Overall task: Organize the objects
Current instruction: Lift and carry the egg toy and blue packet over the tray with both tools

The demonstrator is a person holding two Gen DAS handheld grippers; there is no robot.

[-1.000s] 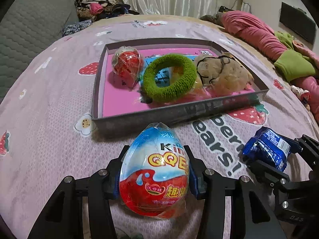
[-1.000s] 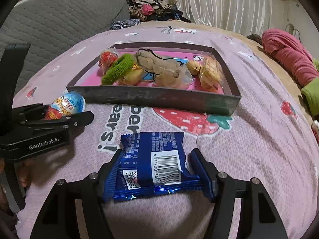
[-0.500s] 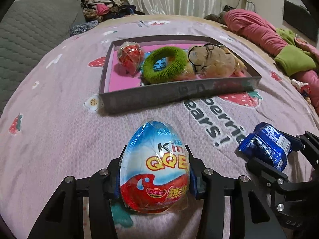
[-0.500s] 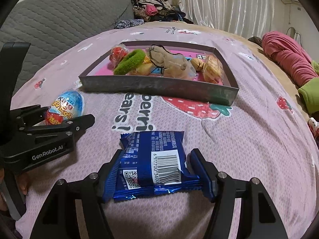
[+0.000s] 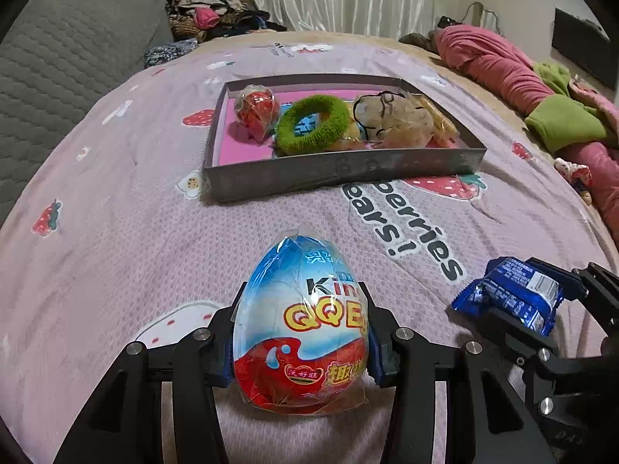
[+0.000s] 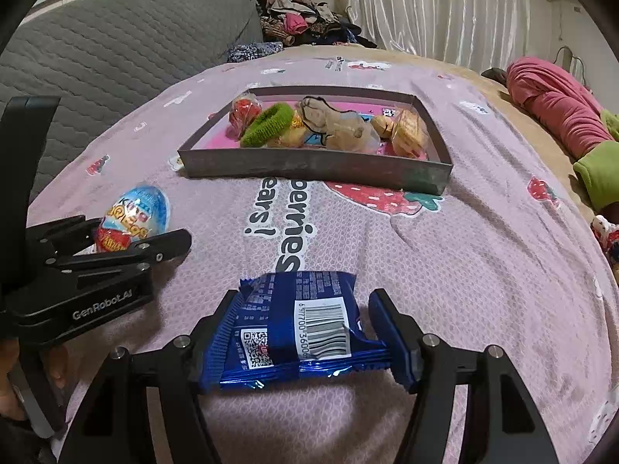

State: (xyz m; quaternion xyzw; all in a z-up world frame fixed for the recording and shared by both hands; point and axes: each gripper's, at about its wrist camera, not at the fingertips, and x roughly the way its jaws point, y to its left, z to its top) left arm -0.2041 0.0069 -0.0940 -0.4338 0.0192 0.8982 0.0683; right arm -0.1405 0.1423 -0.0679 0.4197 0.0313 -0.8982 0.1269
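My left gripper (image 5: 301, 332) is shut on a blue and red Kinder egg (image 5: 300, 332), held over the pink bedspread. It also shows in the right wrist view (image 6: 131, 220). My right gripper (image 6: 305, 332) is shut on a blue snack packet (image 6: 294, 328), which shows at the right of the left wrist view (image 5: 510, 297). Ahead lies a grey tray (image 5: 340, 174) with a pink floor, also in the right wrist view (image 6: 309, 164). It holds a red wrapped egg (image 5: 257, 110), a green hair ring (image 5: 313, 123), a crumpled clear bag (image 5: 394, 123) and wrapped biscuits (image 6: 410, 133).
A grey quilted headboard (image 6: 96, 58) stands to the left. A pile of clothes (image 5: 212, 19) lies at the far end by the curtain. Pink and green bedding (image 5: 541, 85) lies along the right side. The pink strawberry bedspread (image 6: 483, 251) stretches between grippers and tray.
Both grippers have drawn back from the tray with their loads still held. The tray now looks farther away and smaller in both views.
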